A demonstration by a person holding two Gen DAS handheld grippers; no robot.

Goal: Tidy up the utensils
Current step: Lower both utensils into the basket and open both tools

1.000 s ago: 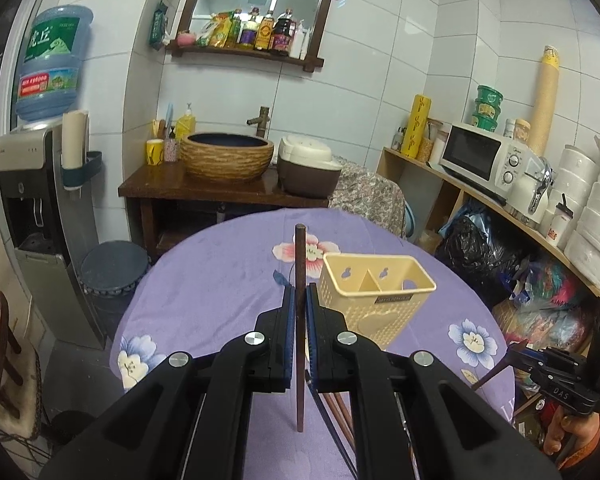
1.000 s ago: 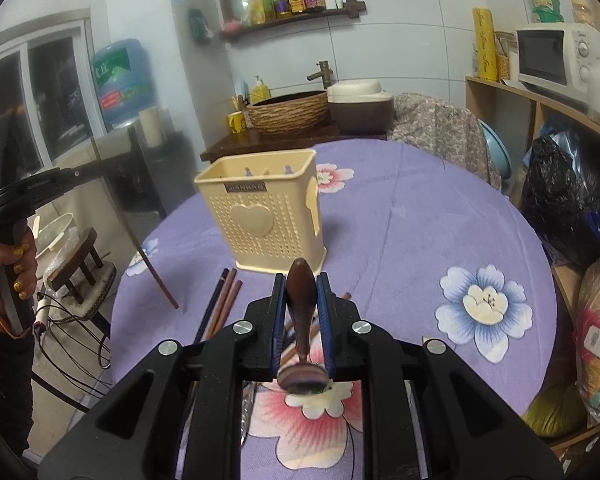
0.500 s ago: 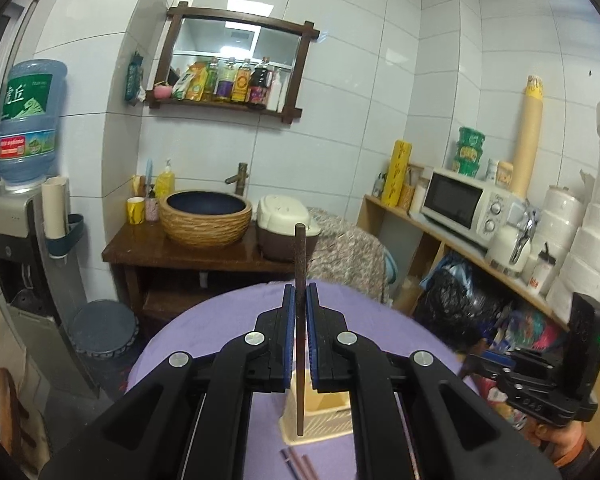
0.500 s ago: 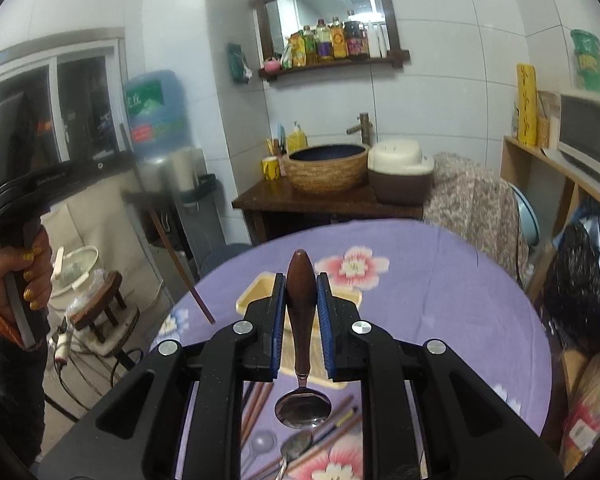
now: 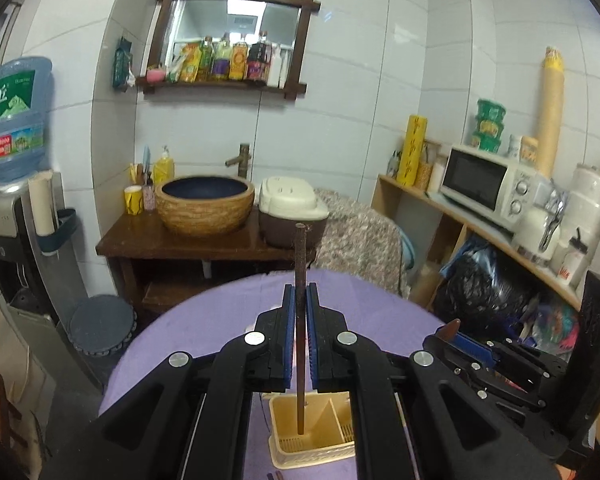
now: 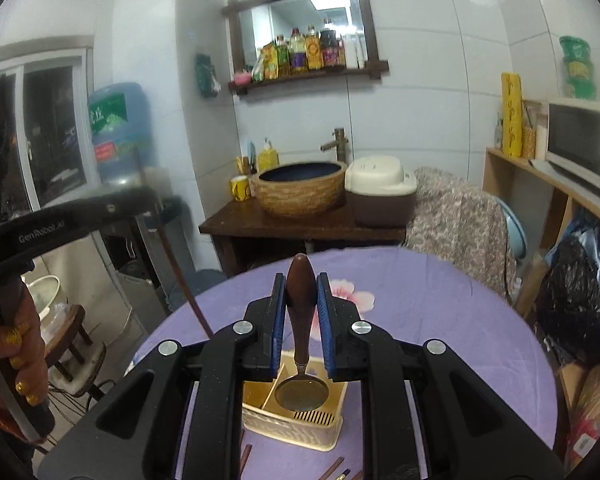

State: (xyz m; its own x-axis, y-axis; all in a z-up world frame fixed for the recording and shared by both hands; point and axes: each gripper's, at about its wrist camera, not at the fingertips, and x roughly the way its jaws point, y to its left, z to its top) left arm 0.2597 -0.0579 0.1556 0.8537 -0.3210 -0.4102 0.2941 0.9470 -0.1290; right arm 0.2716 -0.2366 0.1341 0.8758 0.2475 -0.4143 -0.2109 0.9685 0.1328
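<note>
My left gripper (image 5: 300, 300) is shut on a dark brown chopstick (image 5: 300, 264) that stands upright, its lower tip hanging over the left compartment of the cream utensil holder (image 5: 288, 446). My right gripper (image 6: 301, 298) is shut on the wooden handle of a spoon (image 6: 301, 388), bowl downward, above the same cream utensil holder (image 6: 296, 430). In the left wrist view the right gripper (image 5: 452, 330) shows at the right with the spoon's handle end poking out. In the right wrist view the left gripper's arm (image 6: 72, 216) and its slanting chopstick (image 6: 172, 264) show at the left.
The holder stands on a round table with a purple flowered cloth (image 6: 440, 320). Loose chopsticks (image 6: 332, 470) lie in front of the holder. Behind are a wooden stand with a basin (image 5: 204, 204), a rice cooker (image 5: 290, 210), a water dispenser (image 5: 12, 216) and shelves with a microwave (image 5: 484, 184).
Both grippers have risen and moved forward over the table with their utensils still held. The holder has slid from ahead of the fingers to beneath them.
</note>
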